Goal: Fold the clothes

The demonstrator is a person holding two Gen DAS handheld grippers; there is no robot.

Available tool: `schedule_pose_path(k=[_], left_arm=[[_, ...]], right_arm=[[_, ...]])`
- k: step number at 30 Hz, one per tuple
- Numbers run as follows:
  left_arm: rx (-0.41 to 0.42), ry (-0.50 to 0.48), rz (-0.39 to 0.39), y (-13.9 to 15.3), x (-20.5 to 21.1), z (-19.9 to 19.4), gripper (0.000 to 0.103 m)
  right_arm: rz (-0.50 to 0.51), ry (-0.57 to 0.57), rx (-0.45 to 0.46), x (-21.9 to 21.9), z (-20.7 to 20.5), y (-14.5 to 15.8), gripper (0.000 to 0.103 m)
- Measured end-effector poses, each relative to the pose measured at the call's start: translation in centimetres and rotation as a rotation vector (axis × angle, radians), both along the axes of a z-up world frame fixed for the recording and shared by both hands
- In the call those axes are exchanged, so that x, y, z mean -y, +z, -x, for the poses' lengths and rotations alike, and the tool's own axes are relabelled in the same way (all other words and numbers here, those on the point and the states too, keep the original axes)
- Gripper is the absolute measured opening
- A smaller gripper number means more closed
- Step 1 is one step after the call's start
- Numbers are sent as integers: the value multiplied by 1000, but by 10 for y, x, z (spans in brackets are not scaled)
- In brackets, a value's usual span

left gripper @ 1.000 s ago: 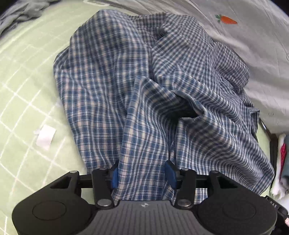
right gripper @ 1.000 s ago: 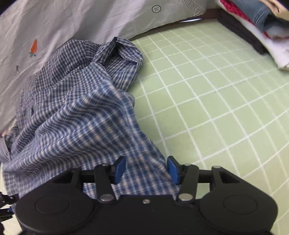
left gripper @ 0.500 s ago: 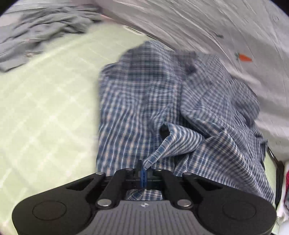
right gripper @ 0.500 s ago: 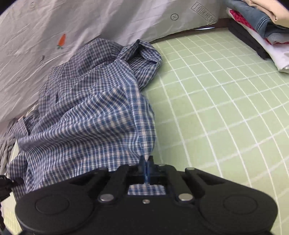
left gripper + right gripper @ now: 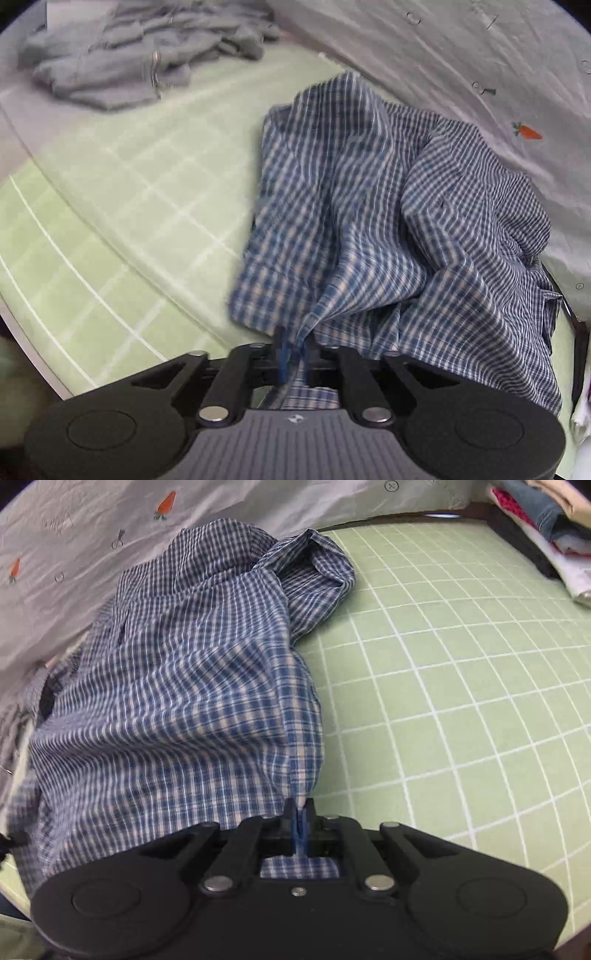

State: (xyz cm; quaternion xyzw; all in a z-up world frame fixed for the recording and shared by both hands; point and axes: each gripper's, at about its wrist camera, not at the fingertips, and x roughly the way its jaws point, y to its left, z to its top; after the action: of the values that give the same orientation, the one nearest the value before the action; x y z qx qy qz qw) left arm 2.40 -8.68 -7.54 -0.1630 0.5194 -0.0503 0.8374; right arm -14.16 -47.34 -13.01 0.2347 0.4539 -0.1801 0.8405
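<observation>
two grippers are pinching one checked shirt (image 5: 388, 221) by its near edge.

the left gripper (image 5: 293, 356) and right gripper (image 5: 300, 830) are both clamping thin cloth; it is sagging limp and light in a rumpled heap on the green gridded mat (image 5: 461, 664), against a grey carrot-print sheet (image 5: 424, 55), with grey clothes (image 5: 129, 62) lying beyond.

Soft, even indoor light fills both views, with no glare or hard shadows. The left wrist view is smeared by motion blur: the checked shirt (image 5: 388, 229) and the grey garment (image 5: 122, 70) at 11 o'clock look streaked. The right wrist view is sharper. Fisheye bending curves the green grid sheet (image 5: 461, 701), and black vignetting fills the corners.
</observation>
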Motion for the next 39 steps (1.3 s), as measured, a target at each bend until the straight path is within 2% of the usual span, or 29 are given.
schedule_pose_path(k=[2, 3, 4, 5, 6, 7, 8, 10, 14, 18, 20, 21, 22, 23, 24, 27, 29, 31, 33, 35, 37, 39], left_arm=[[34, -14, -25, 10, -2, -7, 31], [50, -31, -38, 14, -4, -9, 38], [66, -50, -51, 17, -6, -12, 47], [82, -69, -64, 21, -7, -14, 50], [95, -82, -81, 23, -7, -18, 58], [108, -94, -98, 24, -7, -22, 66], [125, -100, -108, 26, -9, -25, 68], [151, -120, -119, 27, -8, -33, 79], [155, -224, -116, 23, 4, -50, 79], [148, -324, -59, 12, 21, -72, 76], [123, -335, -50, 1, 24, -85, 65], [108, -339, -47, -4, 25, -91, 52], [92, -339, -41, -9, 24, -97, 34], [77, -338, -30, -14, 21, -103, 22], [73, -330, -18, -16, 16, -107, 1], [102, -274, 22, -12, -9, -117, 1], [142, -199, 22, -3, -35, -125, 1], [186, -107, 11, 9, -65, -135, 1], [243, 25, -3, 16, -100, -147, 1], [309, 161, -40, 20, -134, -158, 7], [339, 240, -74, 22, -158, -164, 34], [334, 270, -96, 23, -173, -166, 48]], right_arm=[[15, -5, -13, -8, -2, -1, 22], [25, -10, -13, -12, -2, -1, 29], [43, -18, -8, -16, -3, 1, 43], [66, -30, -11, -20, -7, 1, 51], [92, -42, -20, -23, -12, 1, 55], [117, -55, -28, -26, -17, 2, 68], [143, -66, -33, -29, -22, 2, 84], [186, -77, -31, -36, -32, 3, 91], [237, -47, -32, -60, -46, 3, 95], [266, -57, -43, -70, -53, 3, 96], [275, -76, -49, -73, -56, 3, 96], [277, -90, -53, -75, -57, 3, 96], [279, -106, -58, -77, -57, 4, 96], [281, -121, -65, -80, -57, 5, 96], [283, -137, -72, -83, -58, 5, 96], [283, -155, -100, -90, -62, 2, 96], [282, -160, -120, -95, -66, 0, 96], [281, -153, -138, -98, -70, -2, 96], [281, -147, -151, -102, -76, -3, 96], [281, -135, -163, -105, -84, -4, 96], [281, -118, -176, -109, -93, -7, 96], [285, -99, -188, -111, -100, -8, 96]])
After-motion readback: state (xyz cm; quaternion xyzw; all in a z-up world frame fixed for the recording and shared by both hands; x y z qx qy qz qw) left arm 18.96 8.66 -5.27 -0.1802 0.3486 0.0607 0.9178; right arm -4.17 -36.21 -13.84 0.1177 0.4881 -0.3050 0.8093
